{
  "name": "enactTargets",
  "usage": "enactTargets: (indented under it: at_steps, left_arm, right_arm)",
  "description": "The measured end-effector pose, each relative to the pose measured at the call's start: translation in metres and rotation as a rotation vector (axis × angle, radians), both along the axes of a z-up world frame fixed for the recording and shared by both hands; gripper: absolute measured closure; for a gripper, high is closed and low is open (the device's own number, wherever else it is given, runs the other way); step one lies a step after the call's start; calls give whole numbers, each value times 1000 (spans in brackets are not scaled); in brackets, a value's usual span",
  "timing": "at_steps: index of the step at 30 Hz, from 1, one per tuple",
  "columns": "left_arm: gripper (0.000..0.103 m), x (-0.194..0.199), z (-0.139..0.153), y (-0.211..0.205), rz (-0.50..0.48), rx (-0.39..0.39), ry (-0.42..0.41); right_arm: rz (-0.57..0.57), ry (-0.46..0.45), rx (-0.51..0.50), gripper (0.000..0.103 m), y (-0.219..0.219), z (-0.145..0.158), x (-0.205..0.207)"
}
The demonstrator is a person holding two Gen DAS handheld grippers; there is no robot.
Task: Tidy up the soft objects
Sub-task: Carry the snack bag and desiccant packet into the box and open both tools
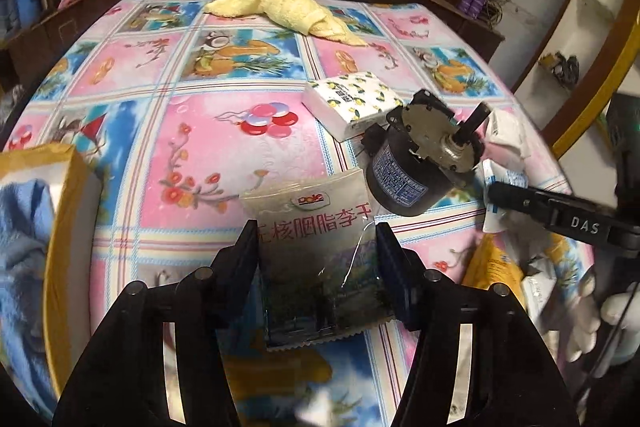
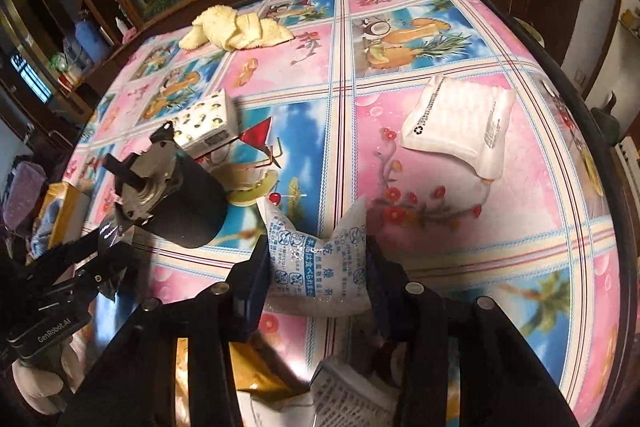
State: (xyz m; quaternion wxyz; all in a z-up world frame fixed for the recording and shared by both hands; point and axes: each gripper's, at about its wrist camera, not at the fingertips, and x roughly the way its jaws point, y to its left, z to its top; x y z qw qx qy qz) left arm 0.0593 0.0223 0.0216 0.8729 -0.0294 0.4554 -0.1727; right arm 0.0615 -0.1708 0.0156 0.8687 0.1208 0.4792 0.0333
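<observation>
Left gripper [image 1: 316,239] clamped on a snack packet [image 1: 316,227]; right gripper [image 2: 316,259] clamped on a white drying-agent sachet [image 2: 320,259].
I see both near the desk's [image 2: 520,227] front edge, jaws partly apart, pads pressing each bag. Past them, a black motor [image 1: 412,163] sits beside a tissue pack [image 1: 352,103]; a yellow towel [image 1: 280,11] lies at the far edge, a white pouch [image 2: 456,127] toward the right edge.

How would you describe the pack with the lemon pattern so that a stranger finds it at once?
Start from the table with the pink and blue picture cloth. Near its middle lies a black cylindrical motor with a metal shaft; the white rectangular tissue pack touches its far side. It alone is a flat white block printed with small yellow lemons; the yellow towel beyond is plain and crumpled.
</observation>
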Motion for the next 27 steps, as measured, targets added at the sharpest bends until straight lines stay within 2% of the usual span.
enactTargets:
  at_steps: [7, 12, 17, 21, 27]
  left_arm:
    - [46, -47, 53, 43, 57, -111, -86]
    - [46, -88, 85, 95, 145, -155, -159]
    - [46, -122, 86, 150, 261, -190, -184]
    - [46, -141, 78, 190, 342, -173, -188]
    - [46, -160, 64, 241, 433, -213, -198]
  right_arm:
    - [-32, -130, 77, 59, -10, 41, -34]
    - [47, -189, 155, 59, 16, 69, -51]
    - [200, -215, 191, 59, 83, 82, -67]
    - [332, -226, 209, 59, 147, 87, -74]
    - [494, -221, 162, 59, 229, 81, -91]
